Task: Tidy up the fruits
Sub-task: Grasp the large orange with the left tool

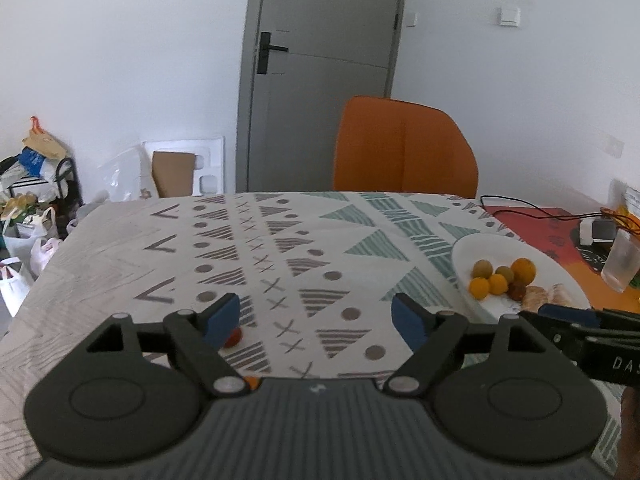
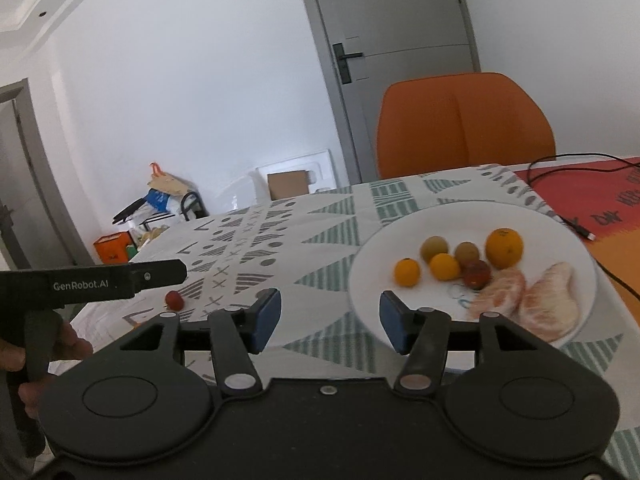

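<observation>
On the patterned table (image 1: 120,248), both grippers hover released, jaws parted and empty: left gripper (image 1: 316,320) above a small red fruit (image 2: 175,300), right gripper (image 2: 328,320) near the white plate (image 2: 376,264) of fruits at the right edge.

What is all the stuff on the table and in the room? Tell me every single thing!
plate: one, white, right side of table
oranges: three, orange, on plate
greenish-brown fruits: two, on plate
dark red fruit: one, on plate
peeled citrus segments: two, pale pink-orange, on plate
small red fruit: one, on tablecloth, left
tablecloth: one, patterned, white
chair: one, orange, behind table
door: one, grey, shut
cable: one, black
left gripper: black, blue pads, open
right gripper: black, blue pads, open
hand: one, holding left gripper
</observation>
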Demonstrator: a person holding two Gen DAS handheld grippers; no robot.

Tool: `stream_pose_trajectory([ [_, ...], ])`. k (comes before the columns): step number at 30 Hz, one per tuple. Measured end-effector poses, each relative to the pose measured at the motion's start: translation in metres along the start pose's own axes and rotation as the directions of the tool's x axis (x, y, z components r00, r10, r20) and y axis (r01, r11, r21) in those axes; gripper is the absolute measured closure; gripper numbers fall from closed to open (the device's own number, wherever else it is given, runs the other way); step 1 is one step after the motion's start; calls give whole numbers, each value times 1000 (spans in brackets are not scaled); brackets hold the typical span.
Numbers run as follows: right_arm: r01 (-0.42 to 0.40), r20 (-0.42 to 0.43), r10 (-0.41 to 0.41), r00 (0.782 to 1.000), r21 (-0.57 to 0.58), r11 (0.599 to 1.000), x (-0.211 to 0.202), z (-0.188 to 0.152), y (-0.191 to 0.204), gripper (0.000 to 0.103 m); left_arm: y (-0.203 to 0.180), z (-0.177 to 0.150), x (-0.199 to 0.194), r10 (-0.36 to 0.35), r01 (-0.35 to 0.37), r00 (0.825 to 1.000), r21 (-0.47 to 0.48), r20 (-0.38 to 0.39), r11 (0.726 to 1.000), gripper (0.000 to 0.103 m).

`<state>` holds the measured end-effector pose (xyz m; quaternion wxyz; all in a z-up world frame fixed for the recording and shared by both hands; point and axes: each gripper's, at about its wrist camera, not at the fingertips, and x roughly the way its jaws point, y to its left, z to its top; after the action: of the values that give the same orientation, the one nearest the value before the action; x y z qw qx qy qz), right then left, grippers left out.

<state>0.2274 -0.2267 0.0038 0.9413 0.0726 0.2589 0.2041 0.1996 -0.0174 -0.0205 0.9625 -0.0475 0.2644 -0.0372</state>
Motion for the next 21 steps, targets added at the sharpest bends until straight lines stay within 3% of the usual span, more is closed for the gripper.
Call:
stream_pose_trajectory([
  [18, -40, -79, 36, 996, -51, 998, 33, -6, 35, 48, 36, -37, 14, 7, -14, 996, -72, -89, 997, 26],
  [19, -43, -84, 38, 996, -53, 998, 35, -6, 36, 48, 37, -39, 15, 8, -15, 996, -73, -94, 997, 33],
  [21, -50, -95, 44, 995, -59, 997, 39, -6, 39, 48, 39, -43, 18, 8, -17, 994, -80, -111, 997, 56],
])
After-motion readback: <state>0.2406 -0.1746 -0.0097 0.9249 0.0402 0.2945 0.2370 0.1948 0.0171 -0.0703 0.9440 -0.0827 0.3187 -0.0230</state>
